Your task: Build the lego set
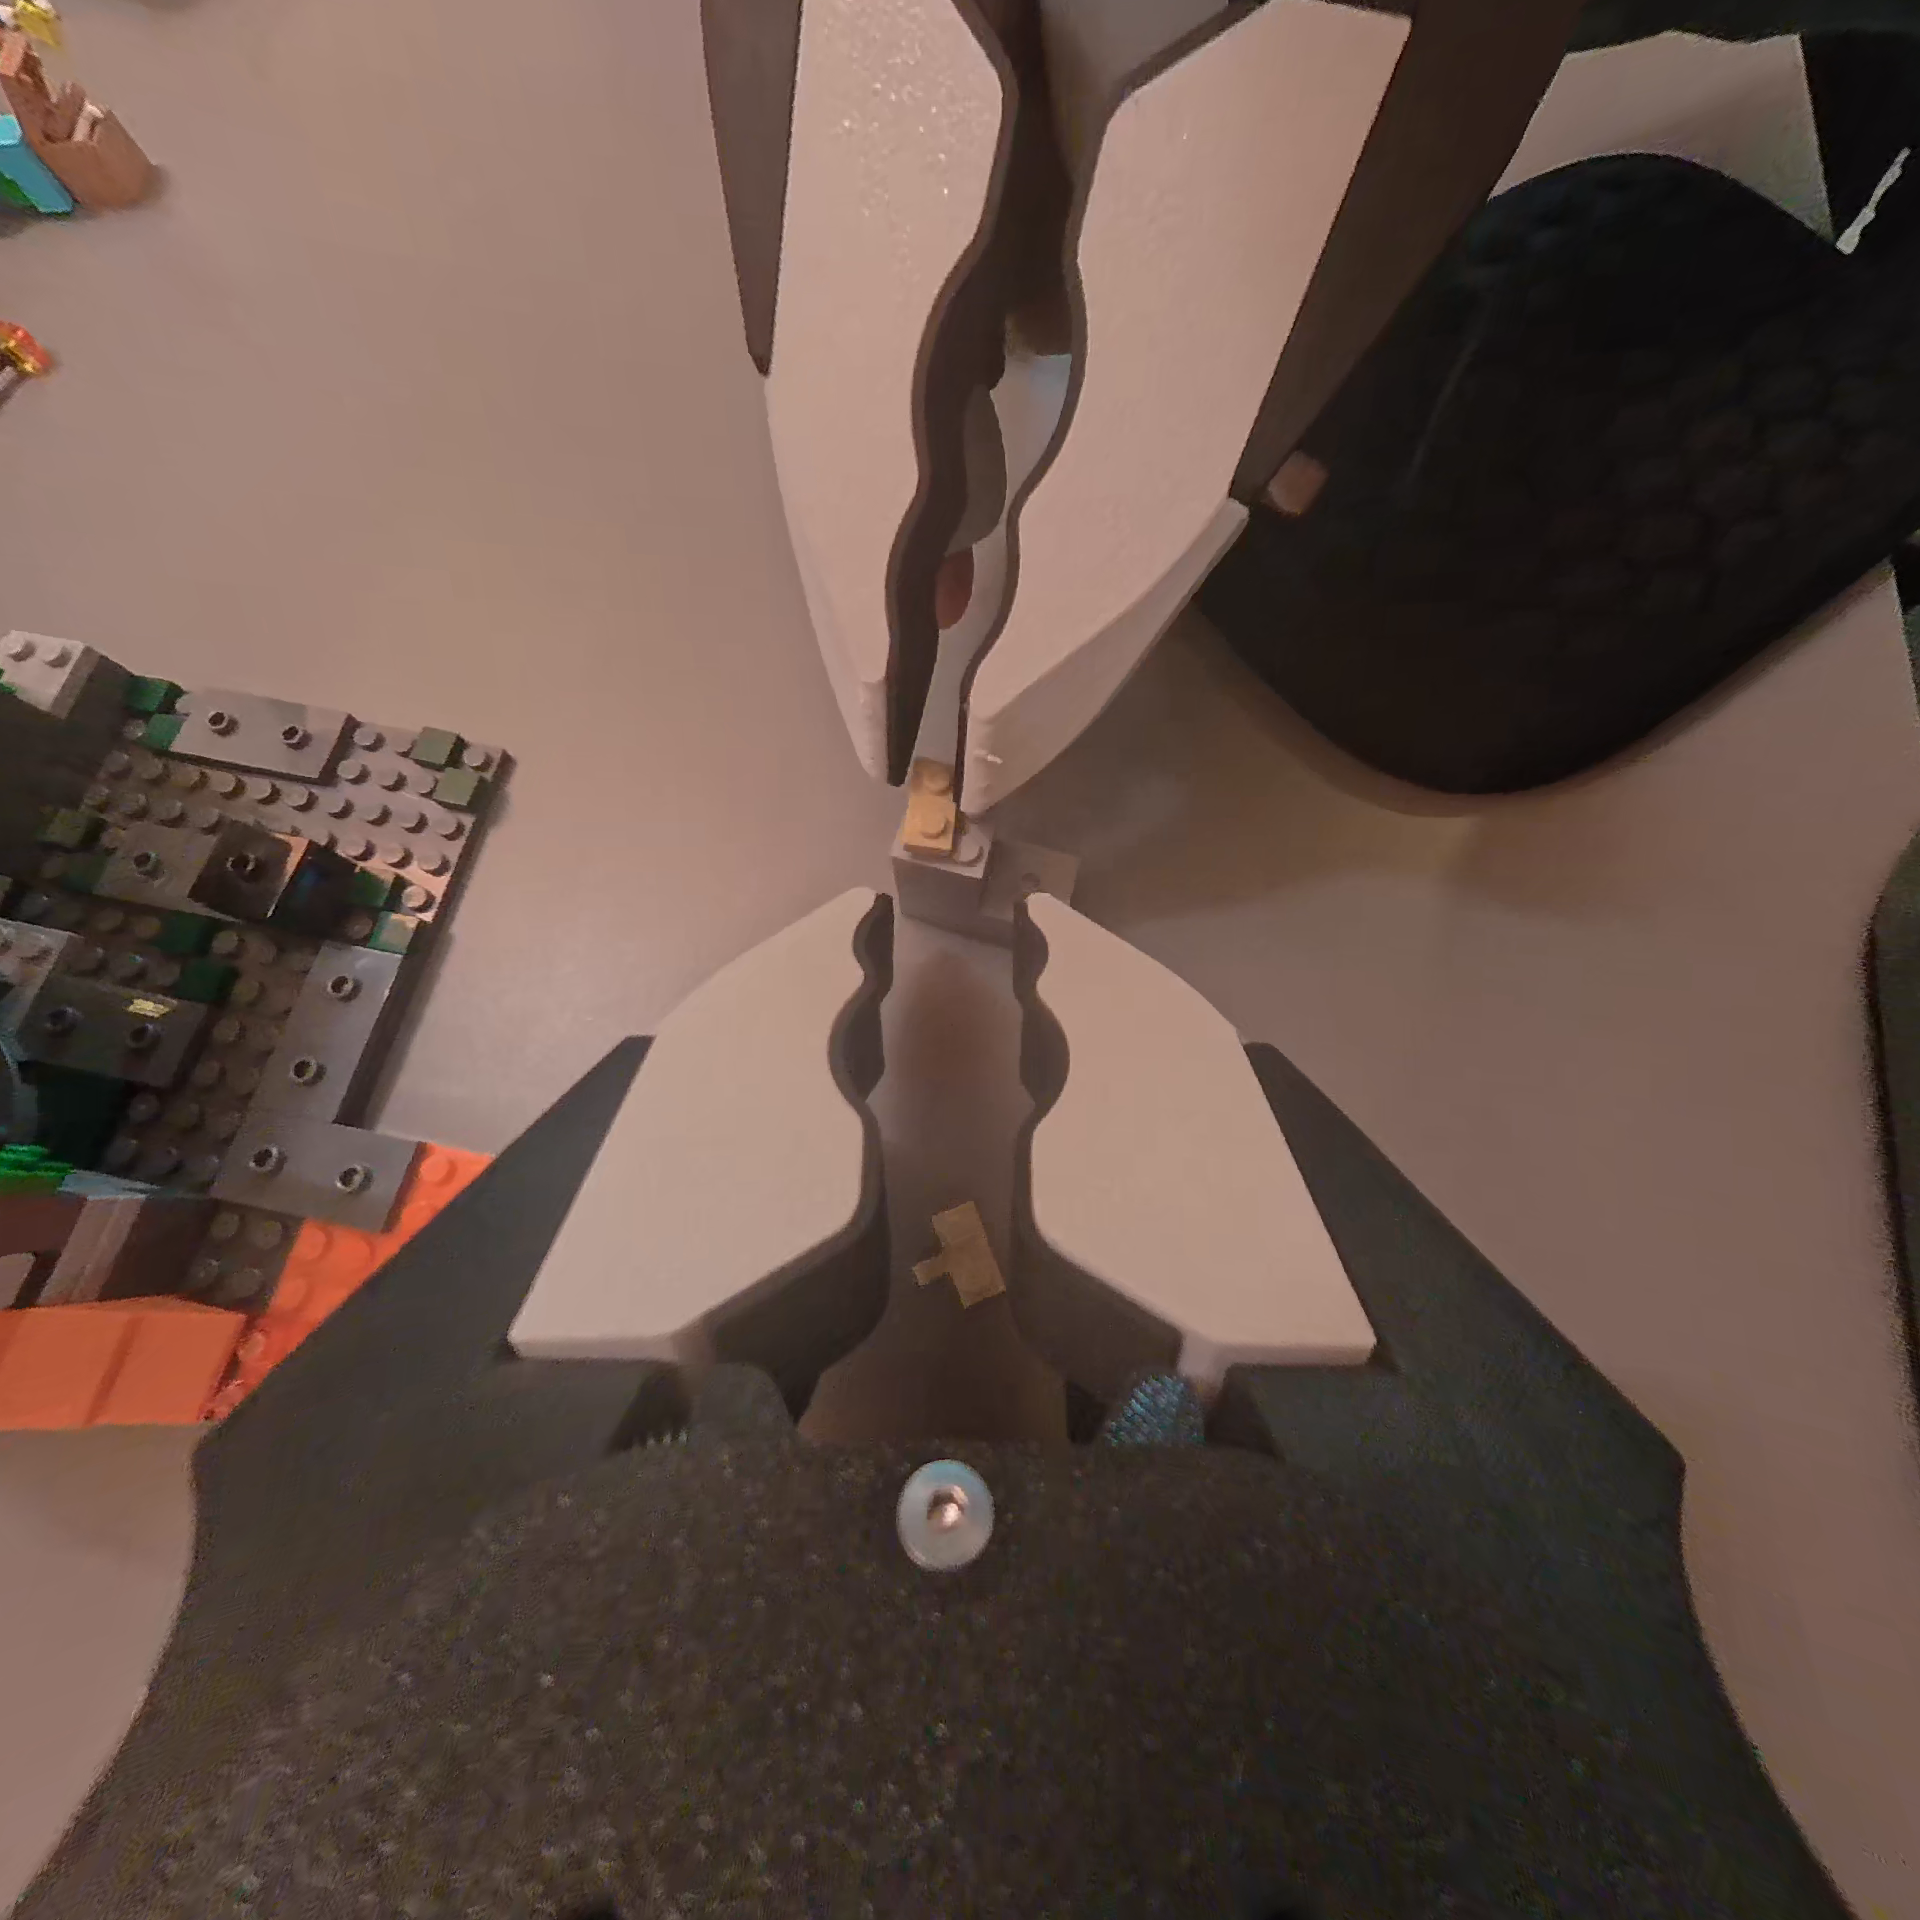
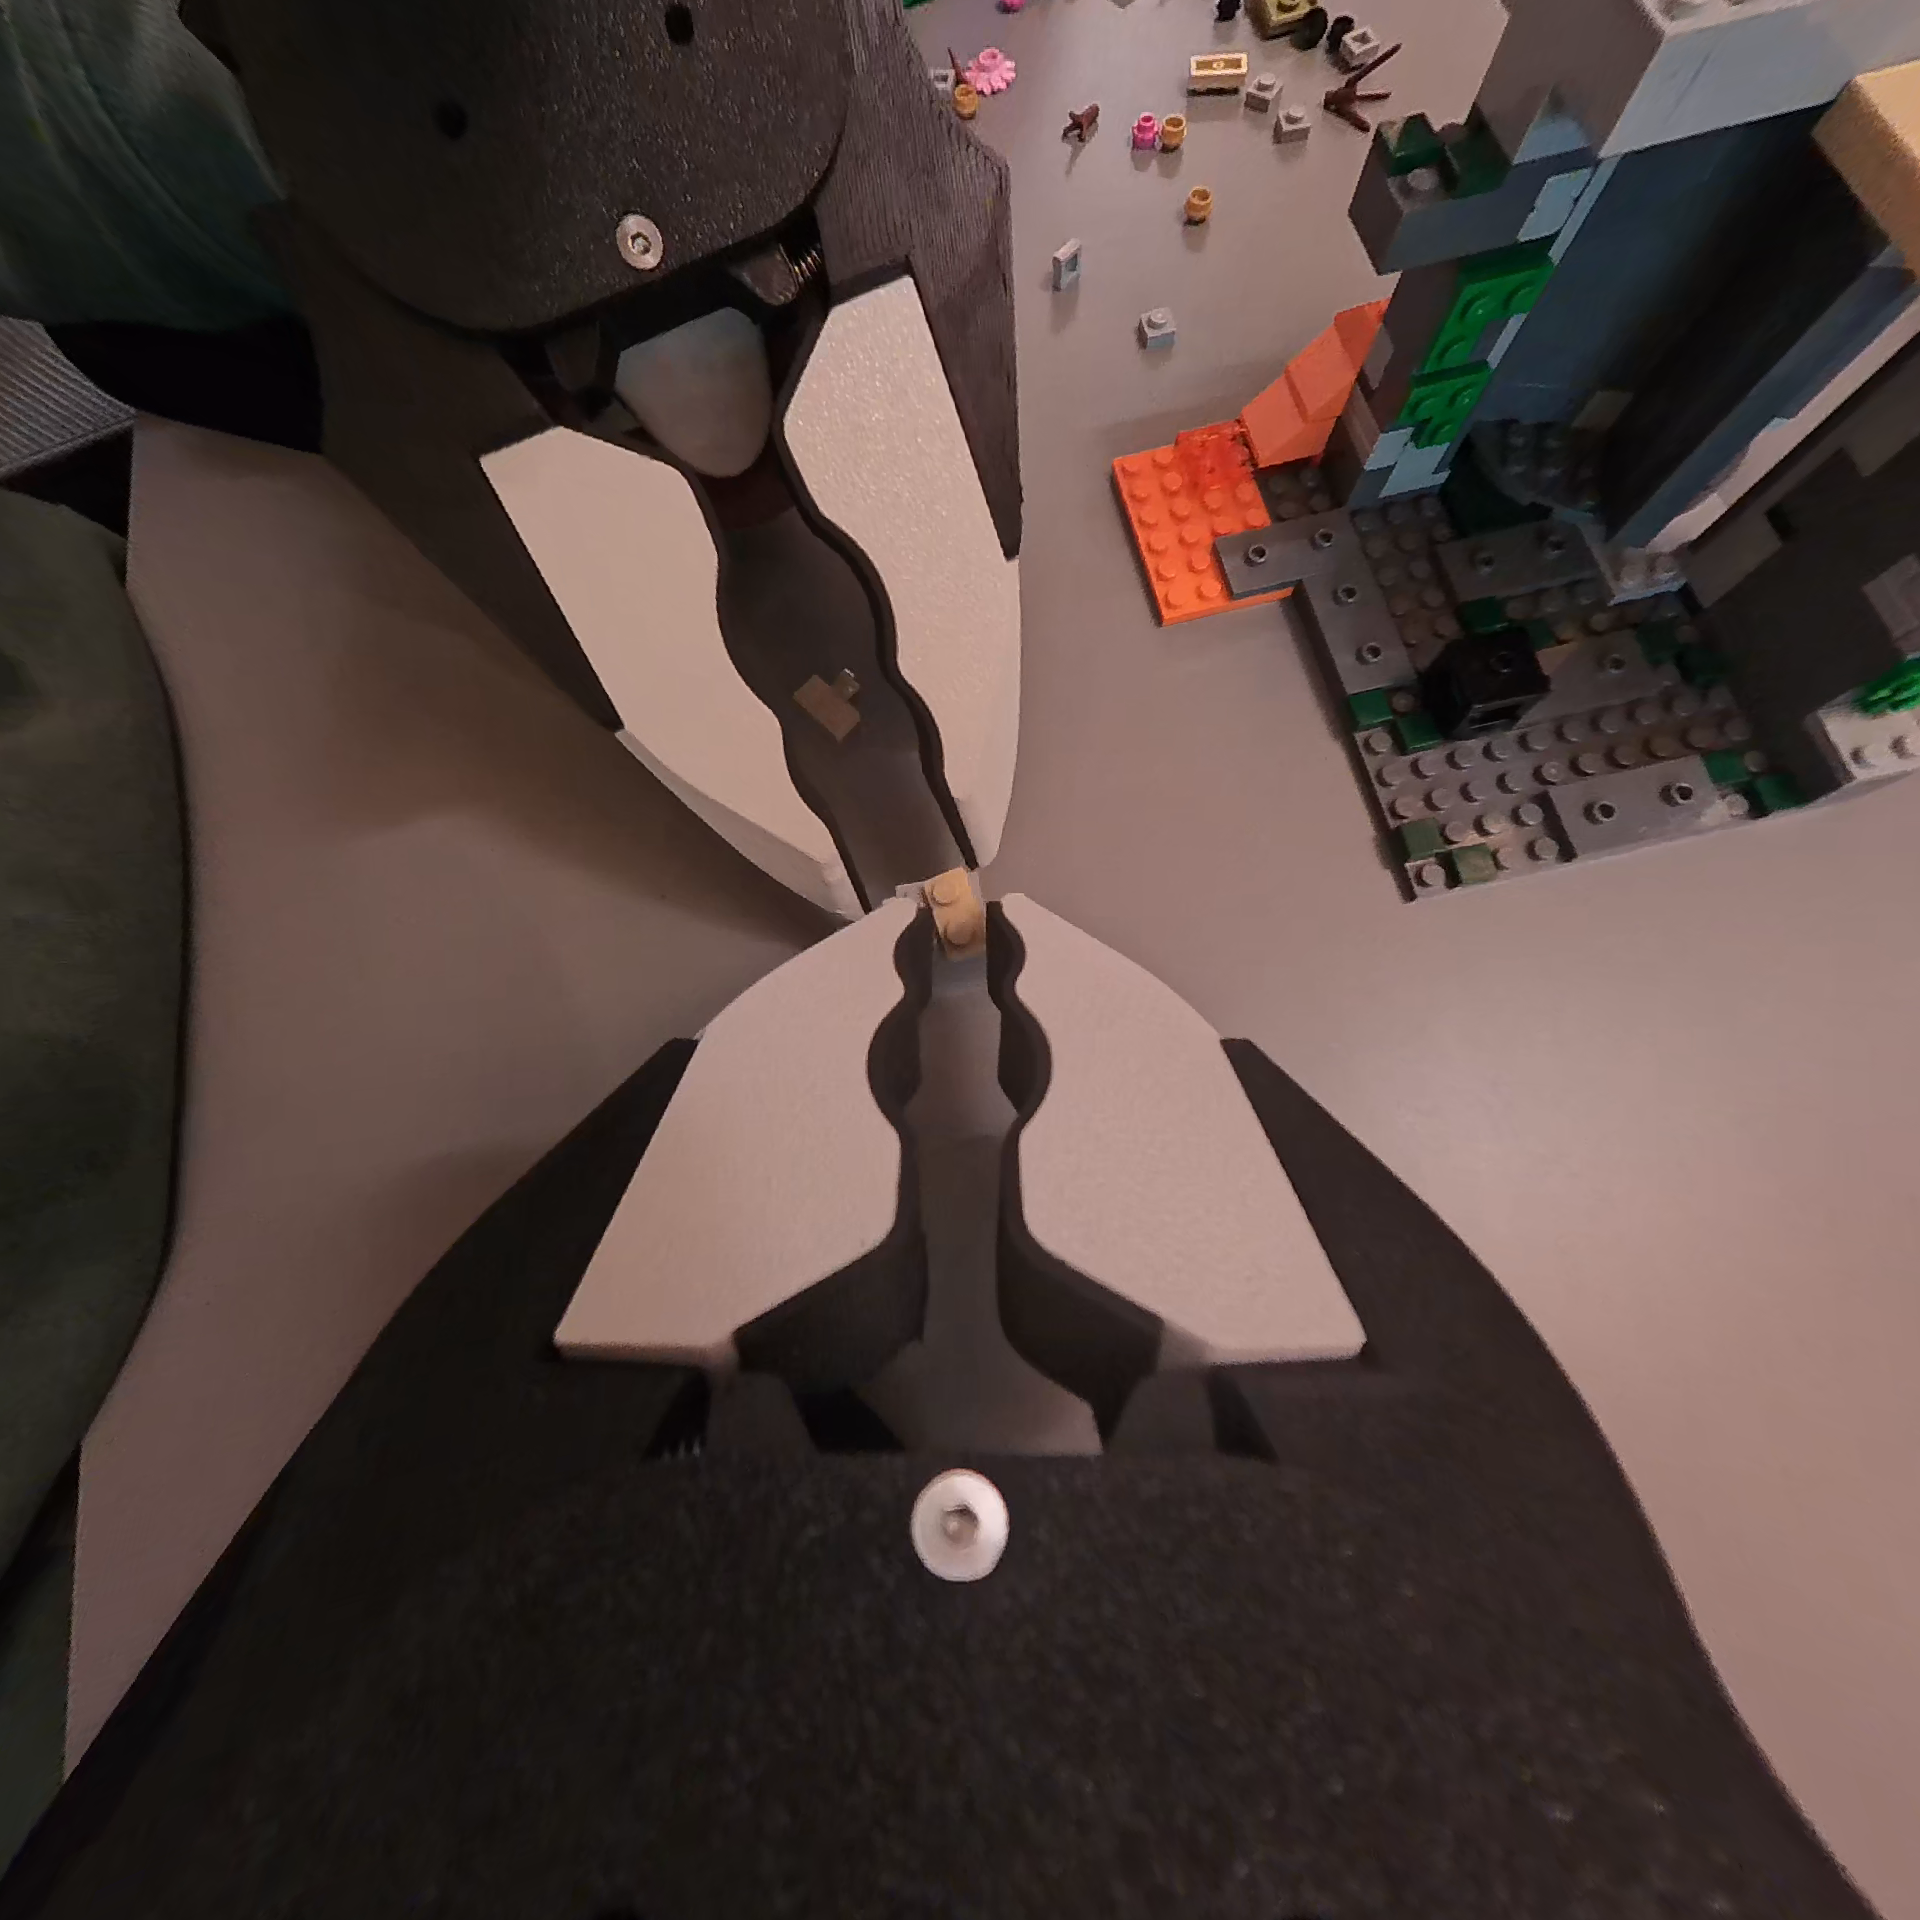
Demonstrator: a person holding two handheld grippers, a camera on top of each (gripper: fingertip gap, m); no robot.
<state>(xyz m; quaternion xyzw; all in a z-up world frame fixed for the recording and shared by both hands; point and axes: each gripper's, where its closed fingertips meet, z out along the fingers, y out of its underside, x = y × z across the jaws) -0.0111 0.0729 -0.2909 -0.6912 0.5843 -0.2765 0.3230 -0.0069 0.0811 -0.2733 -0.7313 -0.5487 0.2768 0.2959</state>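
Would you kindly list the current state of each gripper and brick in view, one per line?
Left gripper: shut on the grey brick.
Right gripper: shut on the tan plate.
Tan plate: lying on the grey brick's studs, overhanging one side.
Brick model: standing on the table, untouched.
Loose small pieces: scattered beyond it.

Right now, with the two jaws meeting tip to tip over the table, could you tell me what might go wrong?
1. The tan plate is pinched only at its far end by the right gripper, so it could twist or pop out.
2. It covers only part of the grey brick held by the left gripper; pressing there could tilt the brick.
3. A dropped piece might fall off the table edge nearby.
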